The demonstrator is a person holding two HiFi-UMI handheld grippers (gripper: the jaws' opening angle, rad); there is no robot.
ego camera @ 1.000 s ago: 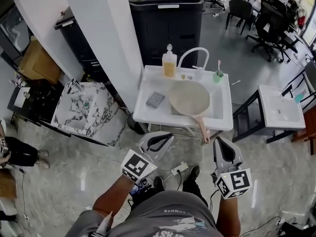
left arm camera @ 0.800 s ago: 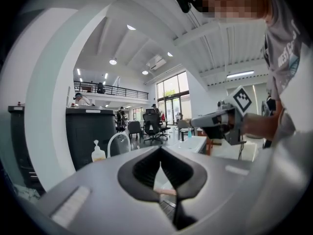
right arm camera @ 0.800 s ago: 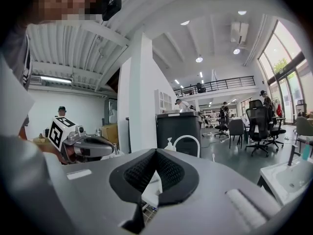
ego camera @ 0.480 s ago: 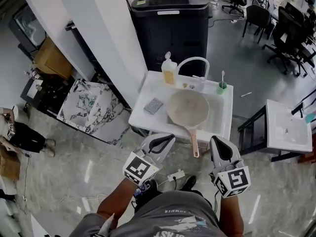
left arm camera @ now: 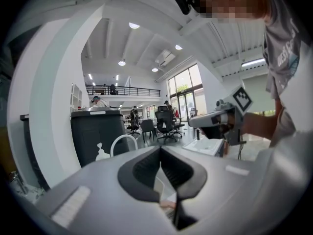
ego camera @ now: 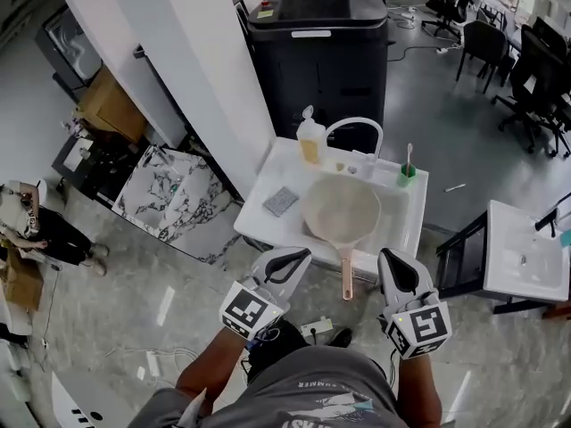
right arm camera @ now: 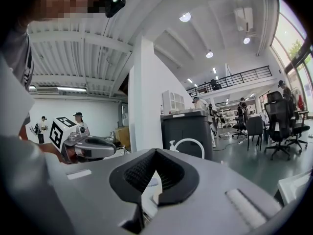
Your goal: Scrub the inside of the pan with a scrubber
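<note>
A round beige pan (ego camera: pixel 341 210) rests in the white sink basin (ego camera: pixel 403 226), its pinkish handle (ego camera: pixel 346 275) sticking out over the front rim toward me. A grey square scrubber (ego camera: pixel 280 201) lies on the sink's left ledge. My left gripper (ego camera: pixel 297 254) is held in front of my body, short of the sink's front left; its jaws meet at the tips and hold nothing. My right gripper (ego camera: pixel 389 257) hovers right of the handle, shut and empty. The left gripper view shows the closed tips (left arm camera: pixel 160 149), and the right gripper view shows its own (right arm camera: pixel 155 151).
A soap bottle (ego camera: pixel 310 139), a white curved faucet (ego camera: pixel 354 131) and a green cup with a toothbrush (ego camera: pixel 407 176) line the sink's back. Behind stand a big black machine (ego camera: pixel 317 43) and a white pillar (ego camera: pixel 201 78). A marble basin (ego camera: pixel 174 199) sits left, another white basin (ego camera: pixel 526 259) right.
The sink has drawn nearer and more central in the head view as I step toward it. Both grippers stay shut and keep their place in front of me.
</note>
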